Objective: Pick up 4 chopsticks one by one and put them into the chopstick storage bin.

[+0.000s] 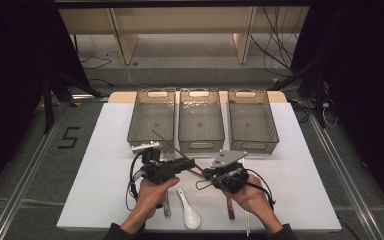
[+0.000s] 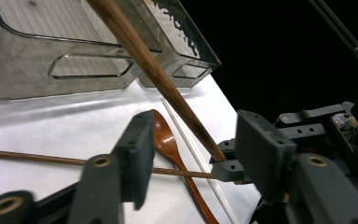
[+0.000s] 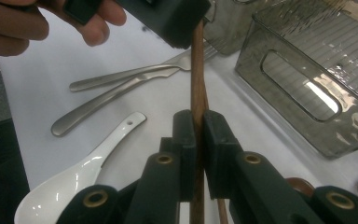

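The right gripper has its jaws clenched on a wooden chopstick, which slants up over the table toward the trays. The left gripper stands released around the stick (pads not touching it).

3 grey bins, white spoon, wooden spoon, fork

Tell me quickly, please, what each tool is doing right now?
Left tool: open, jaws either side of the wooden chopstick, not pressing it.
Right tool: closed on the same chopstick.
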Available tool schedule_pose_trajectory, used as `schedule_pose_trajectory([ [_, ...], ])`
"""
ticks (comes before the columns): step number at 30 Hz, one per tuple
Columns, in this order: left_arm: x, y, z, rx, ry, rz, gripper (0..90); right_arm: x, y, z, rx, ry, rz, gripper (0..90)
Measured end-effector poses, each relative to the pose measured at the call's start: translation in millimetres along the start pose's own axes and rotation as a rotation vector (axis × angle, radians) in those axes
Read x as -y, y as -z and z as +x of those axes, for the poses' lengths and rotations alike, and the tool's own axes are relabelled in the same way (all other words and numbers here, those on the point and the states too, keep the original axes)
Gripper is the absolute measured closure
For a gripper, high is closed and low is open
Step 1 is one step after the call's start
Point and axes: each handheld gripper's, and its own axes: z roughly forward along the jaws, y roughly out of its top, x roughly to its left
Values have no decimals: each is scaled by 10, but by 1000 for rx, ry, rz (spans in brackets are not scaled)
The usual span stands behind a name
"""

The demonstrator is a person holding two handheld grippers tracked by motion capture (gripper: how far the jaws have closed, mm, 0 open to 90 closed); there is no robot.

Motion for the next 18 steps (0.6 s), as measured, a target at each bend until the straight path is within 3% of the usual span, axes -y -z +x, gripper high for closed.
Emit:
schedule_pose_trajectory([
  [7,17,-13,34,49,25,-10,611,-5,-23,38,-13,2,-14,845],
  [12,25,-11,36,59,27,-18,681,-1,-32,47,-23,-2,-23,844],
  [18,24,5,87,94,62,-30,769,11,-30,36,-37,-10,-42,842],
])
